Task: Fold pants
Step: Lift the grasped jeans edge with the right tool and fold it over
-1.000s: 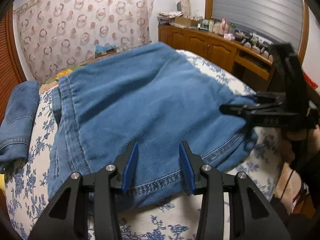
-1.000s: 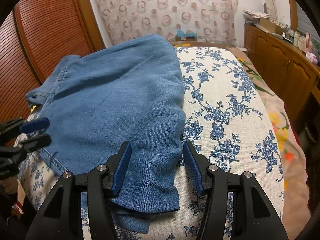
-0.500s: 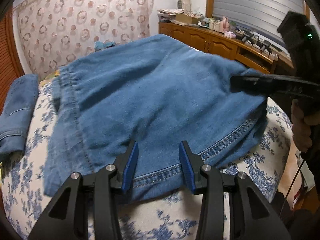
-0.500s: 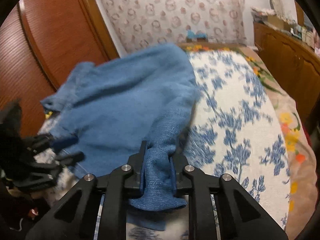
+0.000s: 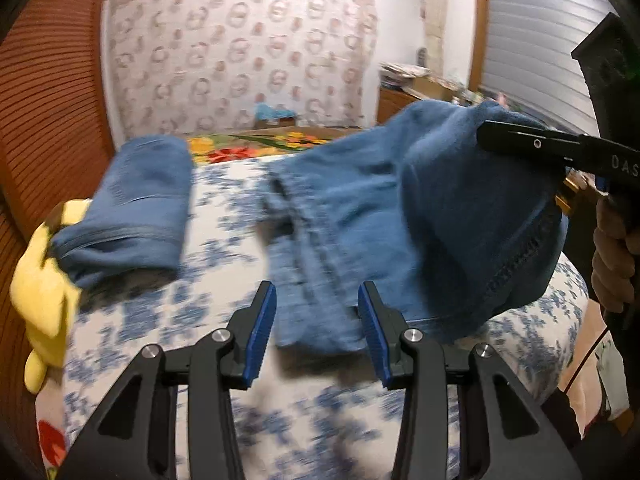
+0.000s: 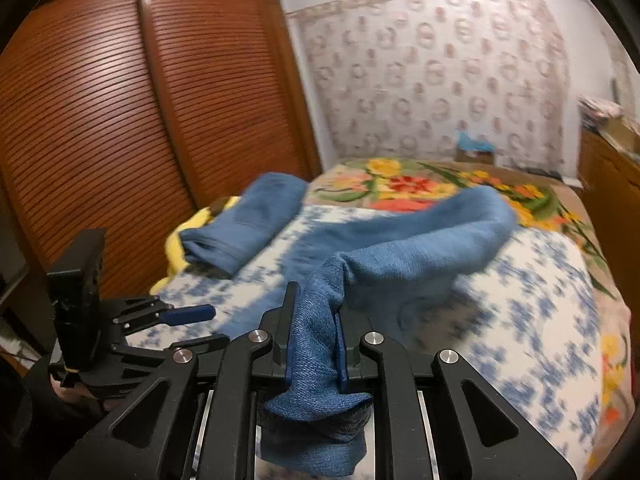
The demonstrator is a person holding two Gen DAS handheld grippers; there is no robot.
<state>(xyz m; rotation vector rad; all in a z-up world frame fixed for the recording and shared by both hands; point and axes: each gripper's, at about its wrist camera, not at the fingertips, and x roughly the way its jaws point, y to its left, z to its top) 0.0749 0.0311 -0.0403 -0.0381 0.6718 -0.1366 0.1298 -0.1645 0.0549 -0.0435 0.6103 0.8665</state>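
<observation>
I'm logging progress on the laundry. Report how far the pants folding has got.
Done: one folded denim piece already lies at the bed's far left. In hand: the right gripper, whose jaws have just closed, pinches a bunched corner of the pants and holds it above the floral bedspread. The left gripper is open, holding nothing. Left: laying the fold down and flattening it.

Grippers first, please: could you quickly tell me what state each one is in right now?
Left gripper: open, holding nothing; the jeans' edge lies between its fingers.
Right gripper: just closed, clamped on a bunched fold of the jeans.
</observation>
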